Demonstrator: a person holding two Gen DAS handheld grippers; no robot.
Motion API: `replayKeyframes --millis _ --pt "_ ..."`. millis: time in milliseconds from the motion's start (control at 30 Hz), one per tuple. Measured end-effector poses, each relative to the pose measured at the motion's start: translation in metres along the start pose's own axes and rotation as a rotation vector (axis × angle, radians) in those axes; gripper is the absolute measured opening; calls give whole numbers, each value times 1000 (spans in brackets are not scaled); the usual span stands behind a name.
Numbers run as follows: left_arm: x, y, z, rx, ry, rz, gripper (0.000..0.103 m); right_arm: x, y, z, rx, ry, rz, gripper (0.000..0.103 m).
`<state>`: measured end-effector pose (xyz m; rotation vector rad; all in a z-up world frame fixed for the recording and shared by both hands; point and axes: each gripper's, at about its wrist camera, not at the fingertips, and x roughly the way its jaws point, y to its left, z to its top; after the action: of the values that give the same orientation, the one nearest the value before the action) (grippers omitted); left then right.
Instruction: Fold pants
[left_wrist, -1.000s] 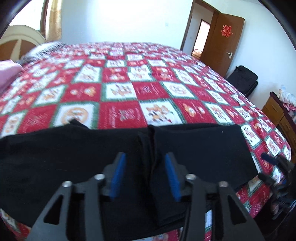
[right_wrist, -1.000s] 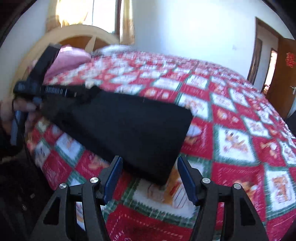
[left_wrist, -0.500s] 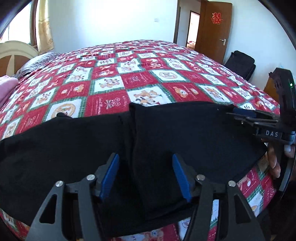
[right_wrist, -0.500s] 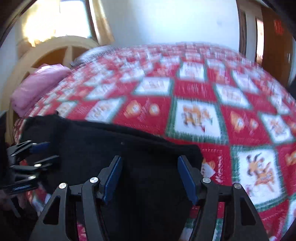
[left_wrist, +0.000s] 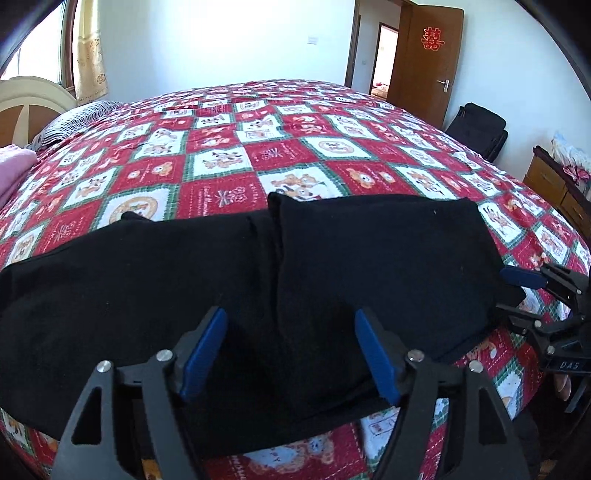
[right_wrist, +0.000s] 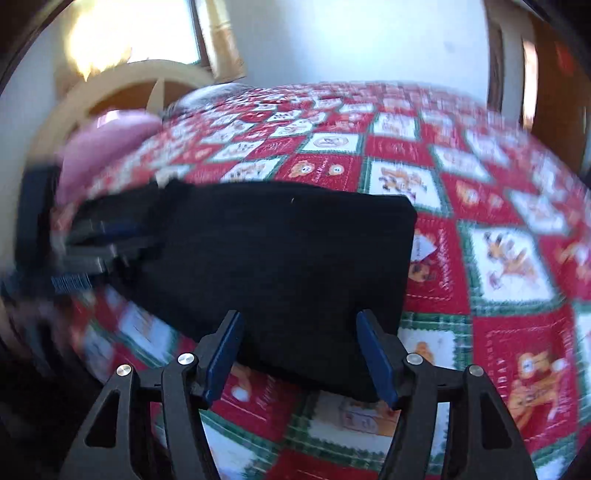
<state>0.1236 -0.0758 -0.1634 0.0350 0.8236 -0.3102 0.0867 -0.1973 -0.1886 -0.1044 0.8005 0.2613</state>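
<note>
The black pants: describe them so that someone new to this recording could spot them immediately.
A bed covered in a red, white and green patchwork quilt fills the room. Along its near edge lie the black pants, partly folded, one layer overlapping the other. They are the only plain dark item on that busy cartoon print.

Motion blur smears the left third of the right wrist view, where the left claw is only a dark streak against the pants. In the left wrist view the pants run out past the left edge, and the right claw is cut off at the right edge, its lower fingertip hidden under fabric.
</note>
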Motion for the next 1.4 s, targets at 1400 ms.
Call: replayKeyframes --millis 1400 --pt "-68 279 -61 -465 -70 364 93 93 148 95 -185 -4 208 66"
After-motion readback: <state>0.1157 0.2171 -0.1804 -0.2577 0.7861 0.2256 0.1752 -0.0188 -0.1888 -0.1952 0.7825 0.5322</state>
